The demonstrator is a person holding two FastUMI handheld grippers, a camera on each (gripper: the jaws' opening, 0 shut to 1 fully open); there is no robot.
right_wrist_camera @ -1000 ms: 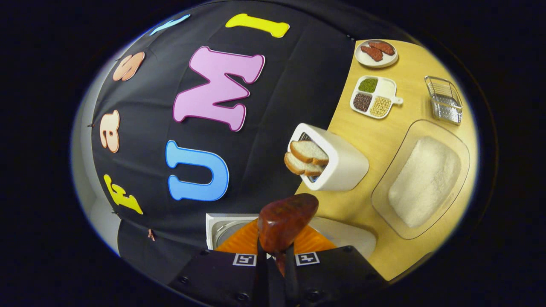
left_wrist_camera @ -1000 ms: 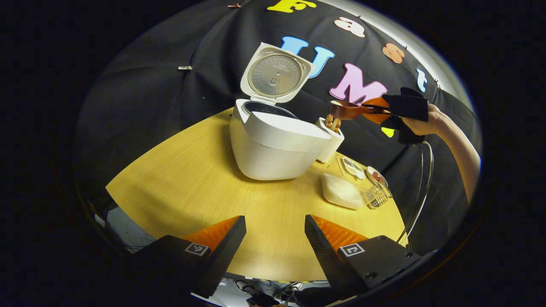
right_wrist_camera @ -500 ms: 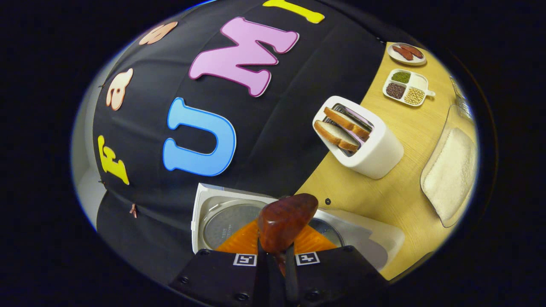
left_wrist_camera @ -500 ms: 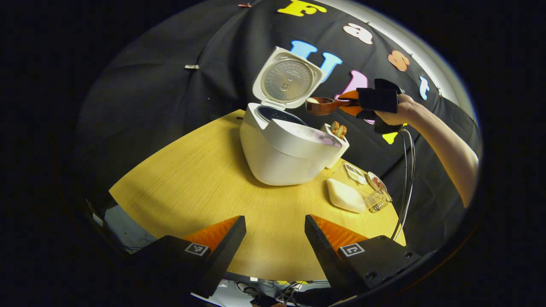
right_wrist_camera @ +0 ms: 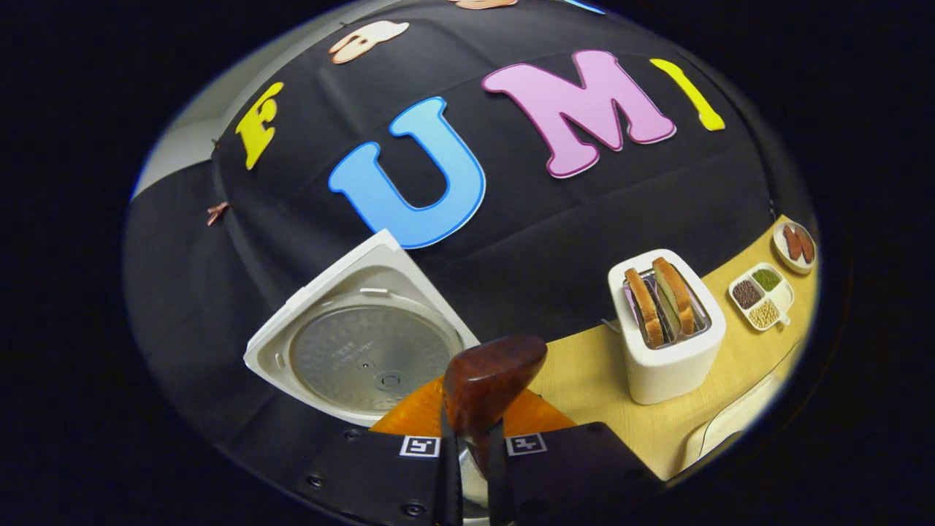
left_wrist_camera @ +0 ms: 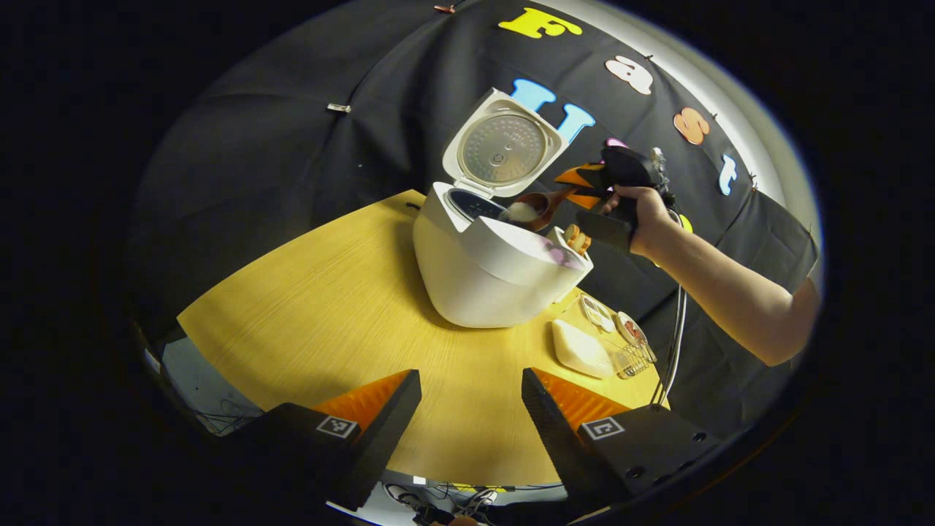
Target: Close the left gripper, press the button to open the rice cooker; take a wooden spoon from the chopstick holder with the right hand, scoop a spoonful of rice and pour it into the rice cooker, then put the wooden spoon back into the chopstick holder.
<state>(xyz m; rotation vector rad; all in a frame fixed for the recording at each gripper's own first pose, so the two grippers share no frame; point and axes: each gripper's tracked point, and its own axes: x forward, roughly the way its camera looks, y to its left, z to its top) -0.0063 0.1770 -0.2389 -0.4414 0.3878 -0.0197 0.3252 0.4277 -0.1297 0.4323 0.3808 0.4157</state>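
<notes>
The right tool (left_wrist_camera: 584, 191) pinches the wooden spoon (left_wrist_camera: 539, 208), rice over the open rice cooker (left_wrist_camera: 491, 270); the left tool (left_wrist_camera: 471, 409) is spread.

Rice cooker (left_wrist_camera: 489, 281): white body, with a grey metal plate of fine dotted texture inside its raised lid (right_wrist_camera: 369, 358). Wooden spoon (left_wrist_camera: 539, 208): dark reddish-brown, glossy, carrying white rice (left_wrist_camera: 521, 212). Worktop (left_wrist_camera: 321, 307): yellow with fine wood grain. Toaster (right_wrist_camera: 668, 343): white, holding bread slices (right_wrist_camera: 661, 299) that are pale with brown crusts. Divided dish (right_wrist_camera: 763, 296): white, with green, dark brown and beige contents in separate compartments. Small plate (right_wrist_camera: 795, 245): white, with reddish-brown pieces.
</notes>
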